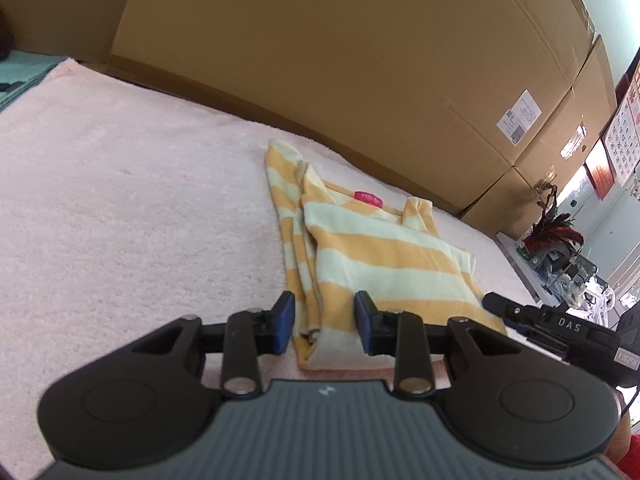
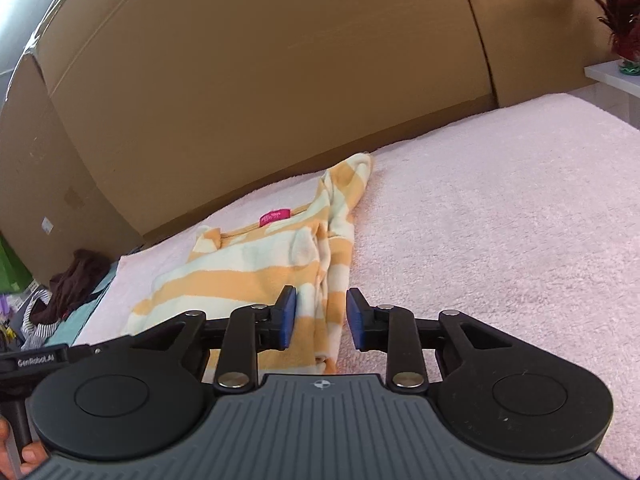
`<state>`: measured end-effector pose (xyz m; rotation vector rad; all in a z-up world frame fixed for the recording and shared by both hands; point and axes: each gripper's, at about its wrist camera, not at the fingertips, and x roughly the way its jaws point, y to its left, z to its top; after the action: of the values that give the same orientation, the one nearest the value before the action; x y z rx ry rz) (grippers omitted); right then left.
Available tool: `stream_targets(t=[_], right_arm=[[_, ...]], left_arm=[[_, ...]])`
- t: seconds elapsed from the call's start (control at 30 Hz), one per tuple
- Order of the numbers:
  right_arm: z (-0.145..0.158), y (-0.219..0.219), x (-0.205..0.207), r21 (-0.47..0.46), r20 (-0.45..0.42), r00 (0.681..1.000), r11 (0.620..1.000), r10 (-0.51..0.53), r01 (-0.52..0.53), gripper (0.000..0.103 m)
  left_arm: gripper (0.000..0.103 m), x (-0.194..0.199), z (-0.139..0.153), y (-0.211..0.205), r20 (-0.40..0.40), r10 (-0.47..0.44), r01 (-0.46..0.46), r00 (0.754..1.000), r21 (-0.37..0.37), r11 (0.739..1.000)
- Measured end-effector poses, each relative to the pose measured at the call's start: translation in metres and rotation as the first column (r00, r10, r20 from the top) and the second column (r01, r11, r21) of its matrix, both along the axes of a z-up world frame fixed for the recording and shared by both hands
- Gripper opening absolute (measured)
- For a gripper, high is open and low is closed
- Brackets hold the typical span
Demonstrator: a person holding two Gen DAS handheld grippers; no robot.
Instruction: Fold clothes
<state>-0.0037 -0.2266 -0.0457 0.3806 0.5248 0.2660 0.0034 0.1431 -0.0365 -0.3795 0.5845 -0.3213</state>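
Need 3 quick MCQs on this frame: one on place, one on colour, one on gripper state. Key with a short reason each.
1. Where does the striped shirt lie?
A. on the pink towel-like cover
B. inside a cardboard box
C. on a bare wooden floor

2. What colour is the neck label of the shirt?
A. blue
B. pink
C. black

3. How do the left gripper and the right gripper stand?
A. both shut on the shirt
B. left shut, right open
C. both open, holding nothing

Key:
1 A: the shirt lies flat on the pink cover, with the cardboard boxes behind it.
2 B: a bright pink tag sits at the neckline in both views.
3 C: each pair of blue pads has a clear gap, with the shirt's near hem seen through it, not pinched.
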Motion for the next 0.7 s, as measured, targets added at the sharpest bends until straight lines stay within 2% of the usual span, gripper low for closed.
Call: stream_targets(t=[0.07, 0.2, 0.27, 0.33, 0.4, 0.43, 0.57, 0.7], right_arm=[[0.011, 0.003, -0.005, -0.038, 0.064, 0.998, 0.999, -0.019, 0.021, 0.017], [0.03, 0.034, 0.003, -0.126, 0.152, 0.983, 0.988, 0.106, -0.087, 0.017], [0.028, 0.058, 0.017, -0.207, 0.153, 0.974, 0.97, 0.164, -0.131, 0.017], [0.02, 0.075, 0.034, -0.29, 0.131, 0.976, 0.948, 0.173, -0.129, 0.019], [0.011, 0.077, 0.048, -0.313, 0.094, 0.985, 0.944, 0.146, -0.11, 0.019], [0.006, 0.072, 0.054, -0.298, 0.068, 0.99, 0.949, 0.127, -0.101, 0.019], [-0.003, 0.041, 0.062, -0.114, 0.005, 0.995, 0.989, 0.095, -0.094, 0.013], [-0.01, 0.023, 0.065, 0.04, -0.031, 0.998, 0.998, 0.058, -0.057, 0.0]], left_arm=[[0.025, -0.001, 0.01, -0.004, 0.042, 0.003, -0.005, 0.999, 0.033, 0.999], [0.026, -0.004, 0.03, -0.011, 0.127, 0.006, -0.018, 0.992, 0.098, 0.995], [0.026, 0.007, 0.029, -0.03, 0.149, -0.011, -0.011, 0.989, 0.142, 0.99], [0.035, 0.025, 0.018, -0.053, 0.145, 0.018, -0.051, 0.989, 0.229, 0.972], [0.035, 0.042, 0.0, -0.066, 0.089, 0.02, -0.045, 0.996, 0.282, 0.958], [0.037, 0.045, -0.006, -0.067, 0.071, 0.016, -0.036, 0.997, 0.288, 0.957], [0.045, 0.042, -0.016, -0.068, 0.068, 0.02, -0.041, 0.998, 0.314, 0.949], [0.055, 0.043, -0.019, -0.057, 0.051, 0.04, -0.051, 0.998, 0.247, 0.968]])
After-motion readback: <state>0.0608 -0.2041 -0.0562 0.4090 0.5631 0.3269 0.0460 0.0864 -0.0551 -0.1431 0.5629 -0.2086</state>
